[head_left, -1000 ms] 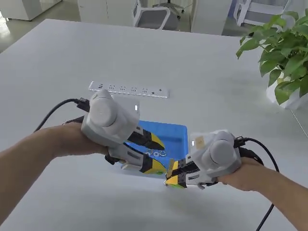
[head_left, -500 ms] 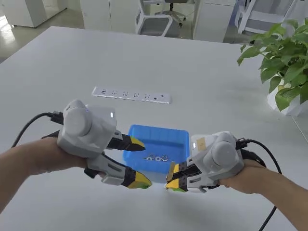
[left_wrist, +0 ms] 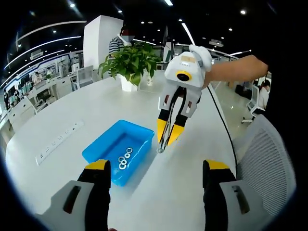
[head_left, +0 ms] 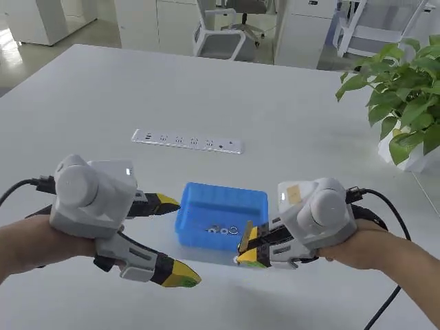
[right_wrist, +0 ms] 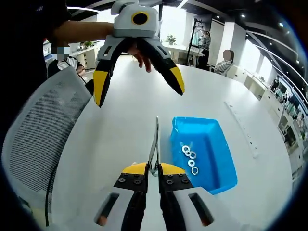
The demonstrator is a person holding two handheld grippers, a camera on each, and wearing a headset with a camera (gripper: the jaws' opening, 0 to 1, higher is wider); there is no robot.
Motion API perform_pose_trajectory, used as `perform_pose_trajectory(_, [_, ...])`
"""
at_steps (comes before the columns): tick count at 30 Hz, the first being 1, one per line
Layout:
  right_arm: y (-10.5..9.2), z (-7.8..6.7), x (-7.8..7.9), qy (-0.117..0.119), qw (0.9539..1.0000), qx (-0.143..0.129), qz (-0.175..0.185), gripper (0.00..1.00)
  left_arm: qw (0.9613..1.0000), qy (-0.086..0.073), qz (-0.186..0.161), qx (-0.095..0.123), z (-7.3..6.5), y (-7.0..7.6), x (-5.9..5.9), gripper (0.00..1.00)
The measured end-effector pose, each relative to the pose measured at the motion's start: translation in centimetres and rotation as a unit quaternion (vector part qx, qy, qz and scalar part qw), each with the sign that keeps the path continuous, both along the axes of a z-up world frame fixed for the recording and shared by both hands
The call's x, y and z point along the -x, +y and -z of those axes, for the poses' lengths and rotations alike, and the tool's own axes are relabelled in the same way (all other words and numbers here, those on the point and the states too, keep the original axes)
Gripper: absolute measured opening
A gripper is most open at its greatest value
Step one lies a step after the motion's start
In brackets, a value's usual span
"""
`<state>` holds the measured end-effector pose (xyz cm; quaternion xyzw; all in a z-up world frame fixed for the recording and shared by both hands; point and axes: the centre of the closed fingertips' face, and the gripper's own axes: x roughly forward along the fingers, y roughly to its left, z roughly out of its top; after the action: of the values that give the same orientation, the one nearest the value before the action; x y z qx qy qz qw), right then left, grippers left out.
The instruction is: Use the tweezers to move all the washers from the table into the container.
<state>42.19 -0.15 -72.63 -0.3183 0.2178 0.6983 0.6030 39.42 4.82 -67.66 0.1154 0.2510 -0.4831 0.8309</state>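
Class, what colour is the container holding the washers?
The container is bright blue, clearest in the right gripper view.

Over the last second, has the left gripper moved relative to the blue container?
Yes. The left gripper has pulled back leftward off the blue container; its open jaws now sit beside the container's left edge.

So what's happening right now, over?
Left gripper open, empty. Right gripper shut on tweezers. Washers in blue container. Power strip beyond, out of the way.
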Motion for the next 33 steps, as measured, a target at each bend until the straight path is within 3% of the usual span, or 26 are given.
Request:
perform_pose_trajectory(10, [0.5,-2.7,-0.9,-0.004,0.9999,-0.011,0.001,0.09,0.9997,-0.003,-0.023,-0.002,-0.3,1.2,-0.3,0.95])
perform_pose_trajectory(20, [1.3,-4.0,-2.4,-0.013,0.9998,-0.013,-0.002,0.09,0.9993,-0.001,-0.033,0.018,-0.9,1.6,-0.6,0.99])
perform_pose_trajectory(25, [1.7,-4.0,-3.4,-0.019,0.9998,-0.012,-0.004,0.09,0.9992,-0.002,-0.034,0.02,-0.9,1.7,-0.7,0.99])
perform_pose_trajectory(33, [2.0,-2.6,-4.9,-0.024,0.9997,-0.008,-0.006,0.09,0.9993,-0.002,-0.032,0.019,-1.0,1.6,-1.2,0.97])
